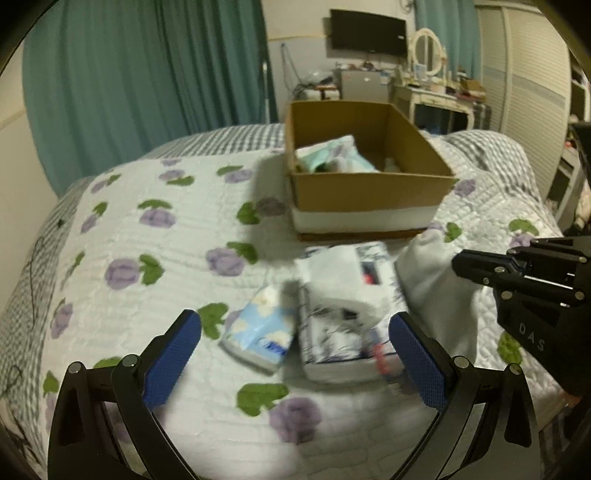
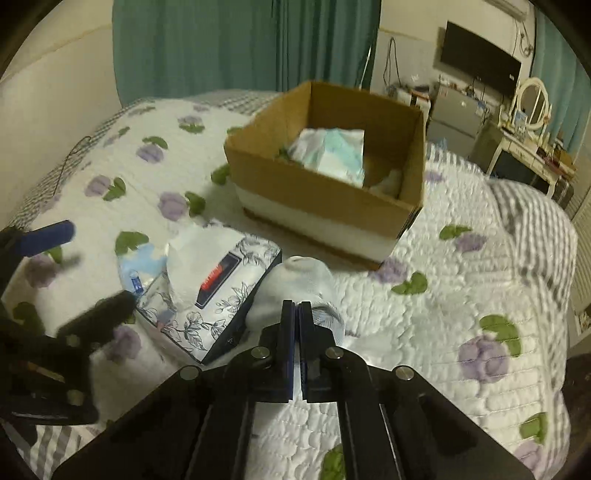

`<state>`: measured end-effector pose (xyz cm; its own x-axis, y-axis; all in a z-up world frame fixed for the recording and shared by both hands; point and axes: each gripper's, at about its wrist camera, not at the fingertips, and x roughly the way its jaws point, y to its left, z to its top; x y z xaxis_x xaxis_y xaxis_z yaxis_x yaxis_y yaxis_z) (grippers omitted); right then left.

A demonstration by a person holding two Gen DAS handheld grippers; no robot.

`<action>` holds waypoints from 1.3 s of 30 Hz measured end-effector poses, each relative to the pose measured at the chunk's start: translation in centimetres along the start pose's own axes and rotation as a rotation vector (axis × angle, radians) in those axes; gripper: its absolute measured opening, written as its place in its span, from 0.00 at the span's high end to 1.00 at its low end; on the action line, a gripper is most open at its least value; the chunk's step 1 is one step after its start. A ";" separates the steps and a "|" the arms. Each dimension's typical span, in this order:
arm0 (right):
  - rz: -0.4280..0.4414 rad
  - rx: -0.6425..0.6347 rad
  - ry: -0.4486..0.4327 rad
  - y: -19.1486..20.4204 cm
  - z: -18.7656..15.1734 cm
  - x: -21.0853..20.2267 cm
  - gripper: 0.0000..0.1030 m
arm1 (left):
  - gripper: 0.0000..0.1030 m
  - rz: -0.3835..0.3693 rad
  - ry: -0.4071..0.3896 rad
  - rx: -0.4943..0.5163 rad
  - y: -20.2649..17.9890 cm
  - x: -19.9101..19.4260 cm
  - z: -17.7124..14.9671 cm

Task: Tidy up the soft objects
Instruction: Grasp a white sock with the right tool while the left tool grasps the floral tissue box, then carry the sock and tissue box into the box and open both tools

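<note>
A floral tissue pack (image 1: 343, 314) (image 2: 214, 291) with a white tissue sticking out lies on the bed. A small light-blue tissue packet (image 1: 260, 330) (image 2: 138, 267) lies to its left. A white sock (image 1: 432, 280) (image 2: 299, 291) lies to its right. My left gripper (image 1: 295, 354) (image 2: 85, 273) is open above the two packs, holding nothing. My right gripper (image 2: 296, 306) (image 1: 458, 264) is shut on the white sock, pinching its near edge. An open cardboard box (image 1: 369, 184) (image 2: 314, 184) beyond holds soft items, one pale blue and white (image 1: 332, 155) (image 2: 332, 151).
The bed wears a white quilt with purple flowers (image 1: 147, 258) (image 2: 461, 314). Green curtains (image 1: 147, 74) hang behind. A dresser with an oval mirror (image 1: 428, 51) and a wall TV (image 1: 369, 33) stand at the far side of the room.
</note>
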<state>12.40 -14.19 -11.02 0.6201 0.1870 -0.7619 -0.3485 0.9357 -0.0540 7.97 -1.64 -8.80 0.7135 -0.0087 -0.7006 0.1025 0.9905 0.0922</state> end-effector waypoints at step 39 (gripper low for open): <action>-0.002 0.041 -0.140 -2.1 0.2 -7.6 0.98 | 0.85 -0.148 0.004 0.029 -1.7 0.7 2.1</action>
<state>8.59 -17.52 -5.01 0.7141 0.2221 -0.6639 -0.3198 0.9471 -0.0271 9.70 -3.60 -7.95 0.6863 -0.1532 -0.7110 0.2257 0.9742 0.0080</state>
